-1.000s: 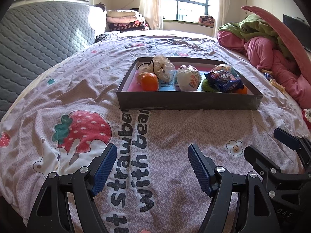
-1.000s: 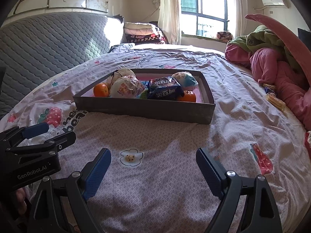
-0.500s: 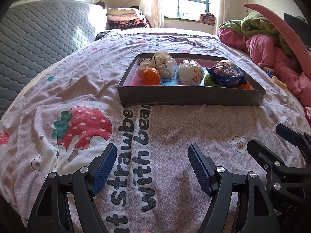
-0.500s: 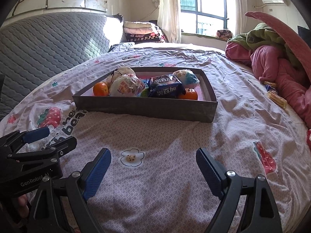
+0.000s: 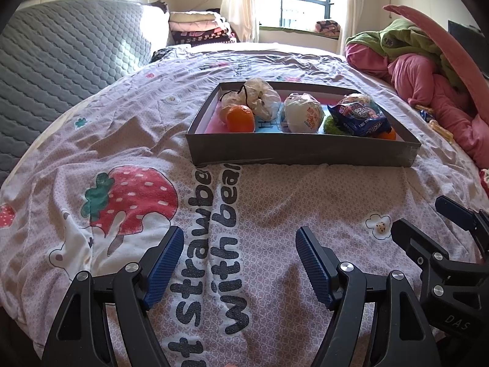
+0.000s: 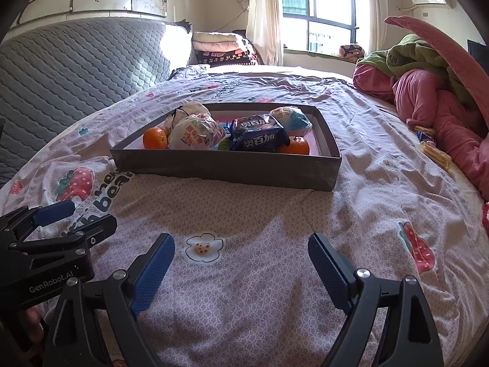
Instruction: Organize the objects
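A grey cardboard tray sits on the bed ahead of both grippers. It holds an orange, a second orange, a blue snack pack, wrapped white buns and a clear bag. My left gripper is open and empty, low over the sheet, short of the tray. My right gripper is open and empty too, beside it on the right.
The bed has a pink printed sheet. Pink and green bedding is piled at the right. Small snack packets lie by that pile. A grey quilted headboard is at the left.
Both grippers have drifted slightly toward the tray, so it looks a little larger. Both stay open and empty.
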Demonstrator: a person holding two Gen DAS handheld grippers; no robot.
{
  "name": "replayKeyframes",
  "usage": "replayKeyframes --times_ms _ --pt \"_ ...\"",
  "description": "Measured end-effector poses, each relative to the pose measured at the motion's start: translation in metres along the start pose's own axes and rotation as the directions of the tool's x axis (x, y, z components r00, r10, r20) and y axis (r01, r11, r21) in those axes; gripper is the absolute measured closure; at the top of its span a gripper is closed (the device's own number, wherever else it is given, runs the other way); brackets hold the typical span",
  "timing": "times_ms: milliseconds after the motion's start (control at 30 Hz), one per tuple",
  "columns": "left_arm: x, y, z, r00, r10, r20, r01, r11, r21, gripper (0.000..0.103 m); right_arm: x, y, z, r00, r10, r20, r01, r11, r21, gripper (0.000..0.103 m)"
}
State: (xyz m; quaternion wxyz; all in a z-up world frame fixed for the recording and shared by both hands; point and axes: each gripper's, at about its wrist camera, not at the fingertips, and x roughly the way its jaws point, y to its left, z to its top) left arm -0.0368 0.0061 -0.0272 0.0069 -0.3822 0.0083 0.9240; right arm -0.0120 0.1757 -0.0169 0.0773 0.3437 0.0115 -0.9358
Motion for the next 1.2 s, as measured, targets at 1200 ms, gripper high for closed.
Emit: replayKeyframes --times_ms 1200 --pt "-0.0005 -0.0031 0.0003 1.000 -0.021 -0.003 0.021 1.000 0.007 0.026 -0.0006 0.0011 0.0013 1.000 0.000 0.004 0.000 1.000 -0.004 0.014"
